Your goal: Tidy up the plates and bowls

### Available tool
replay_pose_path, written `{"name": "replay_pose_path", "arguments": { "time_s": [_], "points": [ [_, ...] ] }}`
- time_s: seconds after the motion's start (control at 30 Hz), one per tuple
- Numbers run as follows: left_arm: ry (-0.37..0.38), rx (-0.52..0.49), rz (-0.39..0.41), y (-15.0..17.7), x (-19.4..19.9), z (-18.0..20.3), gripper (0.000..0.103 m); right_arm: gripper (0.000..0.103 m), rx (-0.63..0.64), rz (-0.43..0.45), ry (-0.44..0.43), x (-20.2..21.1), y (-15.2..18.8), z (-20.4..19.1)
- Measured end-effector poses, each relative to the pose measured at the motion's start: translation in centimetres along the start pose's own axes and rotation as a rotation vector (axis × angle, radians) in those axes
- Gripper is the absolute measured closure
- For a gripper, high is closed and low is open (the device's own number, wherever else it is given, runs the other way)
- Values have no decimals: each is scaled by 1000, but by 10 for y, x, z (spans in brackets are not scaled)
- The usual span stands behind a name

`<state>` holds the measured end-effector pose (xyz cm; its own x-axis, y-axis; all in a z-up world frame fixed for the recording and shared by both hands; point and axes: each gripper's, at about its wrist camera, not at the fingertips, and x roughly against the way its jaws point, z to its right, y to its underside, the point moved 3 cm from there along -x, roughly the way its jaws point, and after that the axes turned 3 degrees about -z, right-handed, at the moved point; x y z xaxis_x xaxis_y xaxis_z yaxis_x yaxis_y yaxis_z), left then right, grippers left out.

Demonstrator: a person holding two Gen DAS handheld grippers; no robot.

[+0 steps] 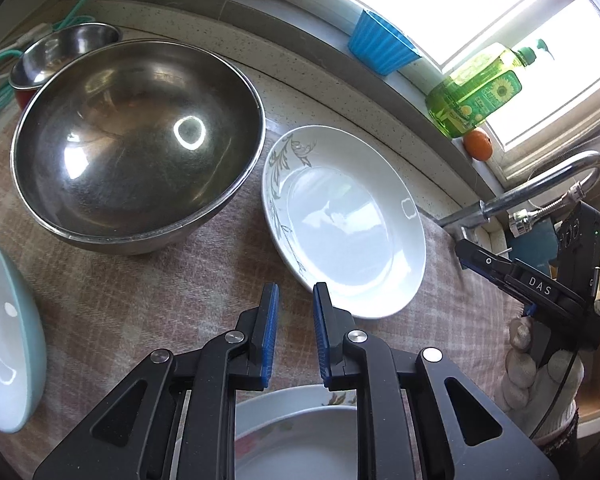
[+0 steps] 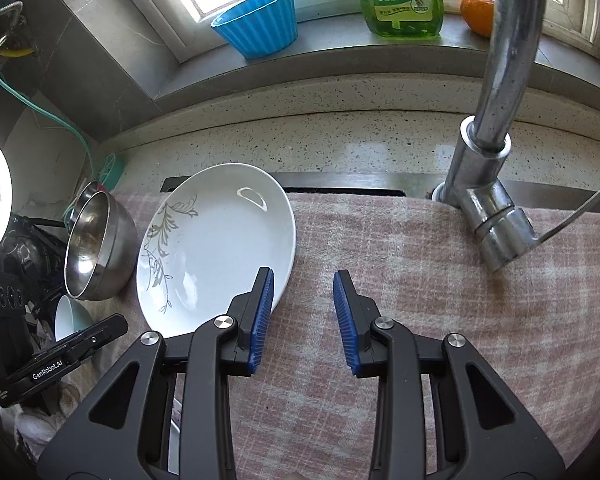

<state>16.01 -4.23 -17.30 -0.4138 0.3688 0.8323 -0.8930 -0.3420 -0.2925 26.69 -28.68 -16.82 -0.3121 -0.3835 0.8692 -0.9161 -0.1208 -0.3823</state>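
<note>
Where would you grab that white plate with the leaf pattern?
By its thin near rim: the white plate lies flat on the checked cloth, so only the raised edge offers purchase. The right gripper, jaws open and empty, is already beside that edge.

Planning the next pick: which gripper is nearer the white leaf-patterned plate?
Hard to call. The right gripper has its left finger over the white leaf-patterned plate rim; the left gripper hovers at its near edge.

Bare cloth (image 2: 400, 248) lies open between plate (image 2: 216, 248) and faucet (image 2: 488, 208).
</note>
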Motion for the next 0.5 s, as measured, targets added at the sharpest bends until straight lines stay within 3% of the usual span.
{"name": "replay_pose_path", "arguments": {
  "time_s": [0.5],
  "points": [
    [-35,58,-3,-15,-23,-6,87,71,92,-53,12,-56,-44,-11]
  ]
}}
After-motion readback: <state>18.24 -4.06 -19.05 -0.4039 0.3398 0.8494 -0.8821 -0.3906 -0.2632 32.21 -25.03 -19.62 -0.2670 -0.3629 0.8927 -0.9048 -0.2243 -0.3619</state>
